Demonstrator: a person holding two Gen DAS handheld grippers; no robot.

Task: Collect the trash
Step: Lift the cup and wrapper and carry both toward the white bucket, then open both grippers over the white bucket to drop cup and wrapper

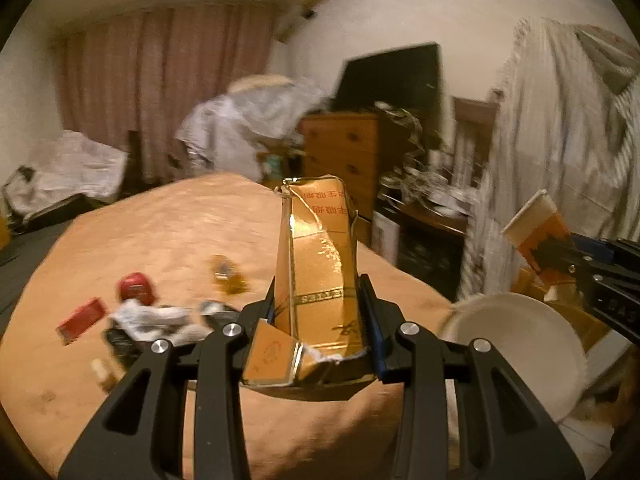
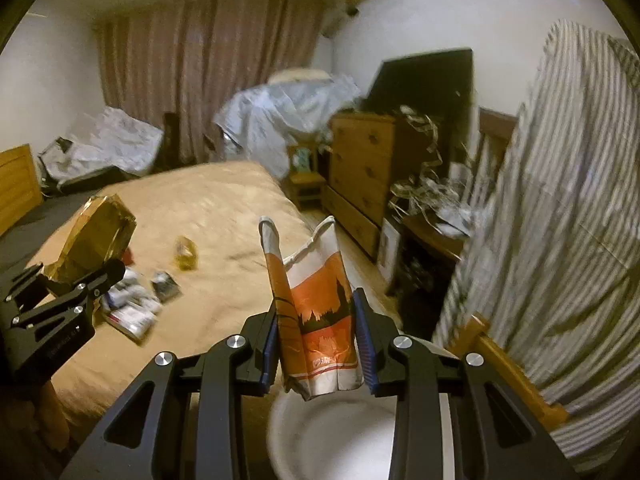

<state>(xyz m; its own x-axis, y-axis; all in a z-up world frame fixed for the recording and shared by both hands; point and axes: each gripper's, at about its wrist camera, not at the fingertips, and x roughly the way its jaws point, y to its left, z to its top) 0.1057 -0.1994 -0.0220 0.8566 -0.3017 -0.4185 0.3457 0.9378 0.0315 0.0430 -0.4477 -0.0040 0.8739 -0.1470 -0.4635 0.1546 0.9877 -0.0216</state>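
My left gripper (image 1: pixel 320 304) is shut on a torn gold carton (image 1: pixel 318 264) and holds it upright above the bed; it also shows in the right wrist view (image 2: pixel 96 236). My right gripper (image 2: pixel 316 320) is shut on a crumpled orange and white paper bag (image 2: pixel 316 312), held just above a white bin (image 2: pixel 332 436). The bag (image 1: pixel 536 232) and the bin (image 1: pixel 516 352) show at the right of the left wrist view. Loose trash lies on the bed: a red pack (image 1: pixel 80 318), a red round item (image 1: pixel 136 286), crumpled wrappers (image 1: pixel 156 320) and a yellow wrapper (image 1: pixel 228 276).
A tan bed cover (image 1: pixel 160 232) fills the middle. A wooden dresser (image 2: pixel 360 160), a dark screen (image 2: pixel 424 80) and a cluttered side table (image 2: pixel 432 216) stand at the right. Striped cloth (image 2: pixel 560 220) hangs close on the right. Curtains (image 2: pixel 208 76) are at the back.
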